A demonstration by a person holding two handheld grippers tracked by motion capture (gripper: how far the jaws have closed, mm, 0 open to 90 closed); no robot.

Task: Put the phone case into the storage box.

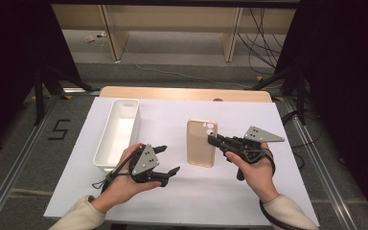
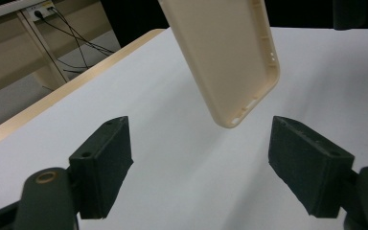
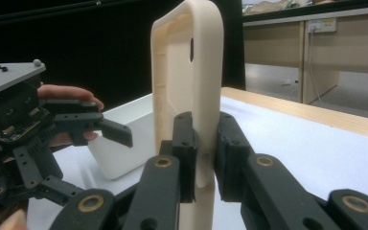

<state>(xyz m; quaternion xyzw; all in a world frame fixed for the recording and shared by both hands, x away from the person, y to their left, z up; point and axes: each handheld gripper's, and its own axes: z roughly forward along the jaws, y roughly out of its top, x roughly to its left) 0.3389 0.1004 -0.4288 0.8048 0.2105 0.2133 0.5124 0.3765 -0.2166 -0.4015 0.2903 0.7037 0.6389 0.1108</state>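
Observation:
A beige phone case (image 1: pixel 201 142) is lifted off the white table sheet (image 1: pixel 206 191), and my right gripper (image 1: pixel 211 139) is shut on its right long edge. In the right gripper view the case (image 3: pixel 191 72) stands upright between the two pads of that gripper (image 3: pixel 204 122), its hollow side turned left. My left gripper (image 1: pixel 169 158) is wide open and holds nothing, just left of the case's near end. In the left gripper view the case (image 2: pixel 225 57) hangs above the sheet, beyond the open gripper (image 2: pixel 199 167).
A long white bin (image 1: pixel 117 132) lies on the left part of the sheet, right behind my left hand; the right gripper view shows this bin (image 3: pixel 124 163) past the left gripper (image 3: pixel 98 165). The wooden table edge (image 1: pixel 182 93) runs along the far side.

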